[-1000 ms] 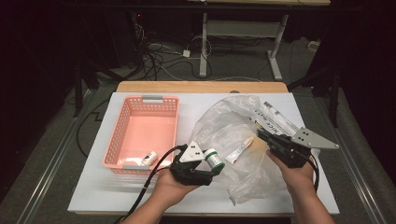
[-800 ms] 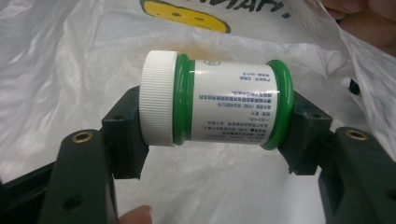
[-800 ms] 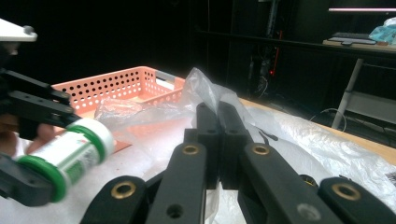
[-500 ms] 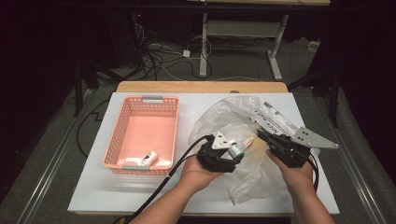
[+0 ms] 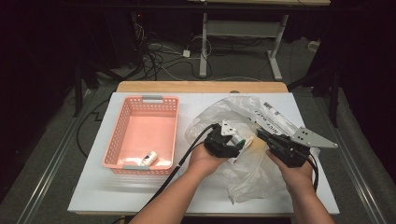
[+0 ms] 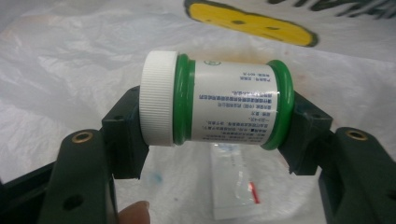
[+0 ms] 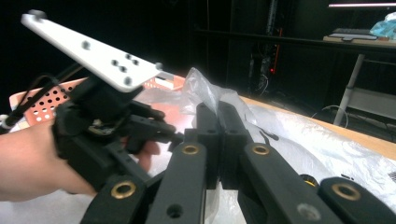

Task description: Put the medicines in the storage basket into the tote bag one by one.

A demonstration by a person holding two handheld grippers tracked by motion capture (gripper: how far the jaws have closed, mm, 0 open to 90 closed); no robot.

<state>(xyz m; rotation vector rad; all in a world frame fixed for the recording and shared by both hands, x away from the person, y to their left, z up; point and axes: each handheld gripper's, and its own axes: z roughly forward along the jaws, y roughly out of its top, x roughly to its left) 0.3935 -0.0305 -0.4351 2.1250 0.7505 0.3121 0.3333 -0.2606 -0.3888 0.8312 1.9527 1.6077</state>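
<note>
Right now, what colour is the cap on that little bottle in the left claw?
White, with ribbed sides; the bottle has green rims. The left gripper view shows the cap best.

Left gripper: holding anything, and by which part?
Yes: the left gripper clamps a green-rimmed bottle sideways, end to end, one jaw on its white cap, the other on its base.

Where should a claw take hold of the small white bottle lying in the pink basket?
The small white bottle lies on its side near the front wall of the pink basket. Come straight down from above and close across the middle of its round body, jaws spanning its width; the basket walls likely block any side approach.
</note>
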